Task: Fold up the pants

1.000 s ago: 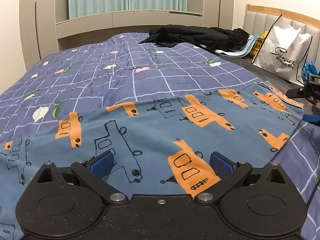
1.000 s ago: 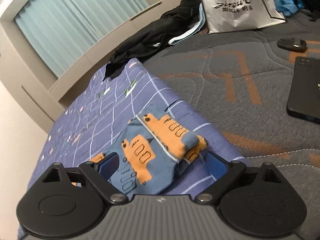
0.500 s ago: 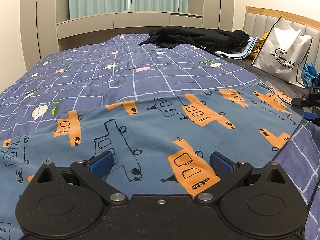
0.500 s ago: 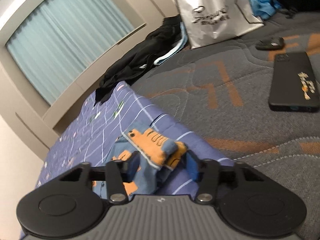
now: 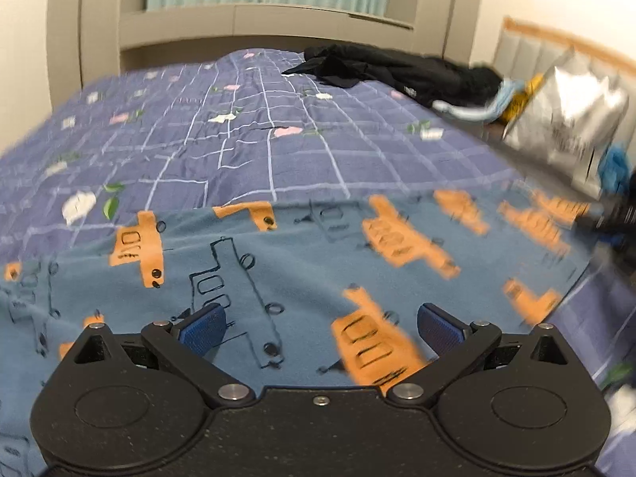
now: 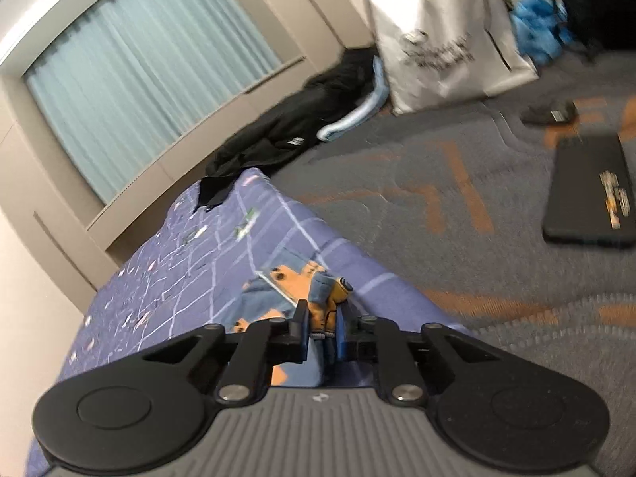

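Blue pants [image 5: 302, 262] printed with orange and outlined trucks lie spread flat across the purple checked quilt [image 5: 246, 143]. My left gripper [image 5: 320, 328] hovers open just over the cloth, its blue pads wide apart with fabric below them. In the right wrist view the bunched end of the pants [image 6: 318, 298] is pinched between the pads of my right gripper [image 6: 322, 336], whose jaws are closing on it. The right gripper shows as a dark blurred shape [image 5: 620, 214] at the far right edge of the left wrist view.
A black garment [image 5: 397, 67] and a light blue cloth [image 5: 477, 107] lie at the far end of the bed. A white shopping bag [image 6: 449, 35] stands by the headboard. On the grey mattress lie a black phone [image 6: 588, 190] and a small dark object [image 6: 550, 113].
The right gripper's jaws have gone from wide apart to pinched on the bunched pants end. The left gripper has rolled slightly and stays open over the cloth.
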Demonstrator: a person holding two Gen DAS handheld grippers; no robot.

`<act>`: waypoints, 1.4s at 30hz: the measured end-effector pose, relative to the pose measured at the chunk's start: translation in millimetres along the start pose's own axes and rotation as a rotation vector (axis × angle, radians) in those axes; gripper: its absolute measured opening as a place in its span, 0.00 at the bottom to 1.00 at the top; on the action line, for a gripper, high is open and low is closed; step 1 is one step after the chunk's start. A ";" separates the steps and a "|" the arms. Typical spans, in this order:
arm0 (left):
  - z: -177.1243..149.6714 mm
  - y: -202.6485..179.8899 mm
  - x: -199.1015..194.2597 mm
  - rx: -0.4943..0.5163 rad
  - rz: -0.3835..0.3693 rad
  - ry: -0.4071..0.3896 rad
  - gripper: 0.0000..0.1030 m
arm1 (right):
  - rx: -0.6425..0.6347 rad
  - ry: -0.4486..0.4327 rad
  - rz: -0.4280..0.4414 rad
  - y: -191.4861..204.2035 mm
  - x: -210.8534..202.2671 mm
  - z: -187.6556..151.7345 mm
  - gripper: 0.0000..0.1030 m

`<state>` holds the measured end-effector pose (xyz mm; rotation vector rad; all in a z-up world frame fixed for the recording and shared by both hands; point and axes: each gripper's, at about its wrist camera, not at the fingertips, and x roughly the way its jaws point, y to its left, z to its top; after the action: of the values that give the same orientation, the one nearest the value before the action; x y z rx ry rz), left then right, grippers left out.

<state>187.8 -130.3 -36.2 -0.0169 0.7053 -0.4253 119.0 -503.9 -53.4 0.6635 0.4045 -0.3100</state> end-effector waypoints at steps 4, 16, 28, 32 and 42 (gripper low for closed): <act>16.5 15.5 -9.3 -0.187 -0.158 -0.024 0.99 | -0.170 -0.032 0.007 32.4 -7.9 0.8 0.14; 36.5 38.7 -9.0 -0.419 -0.387 -0.012 0.99 | -0.664 -0.027 0.143 151.2 -28.2 -49.3 0.14; 18.5 44.1 13.7 -0.438 -0.392 0.062 0.99 | -0.961 0.132 0.188 207.3 -34.3 -146.9 0.14; 18.8 37.2 23.2 -0.398 -0.384 0.071 0.99 | -0.927 0.157 0.172 199.3 -27.9 -155.8 0.15; 36.8 13.4 55.6 -0.383 -0.401 0.126 0.91 | -0.836 0.136 0.202 180.4 -33.1 -150.5 0.16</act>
<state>253.9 -144.2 -44.8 -0.5033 0.9028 -0.6729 122.9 -266.7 -50.3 -0.0992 0.5425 0.1093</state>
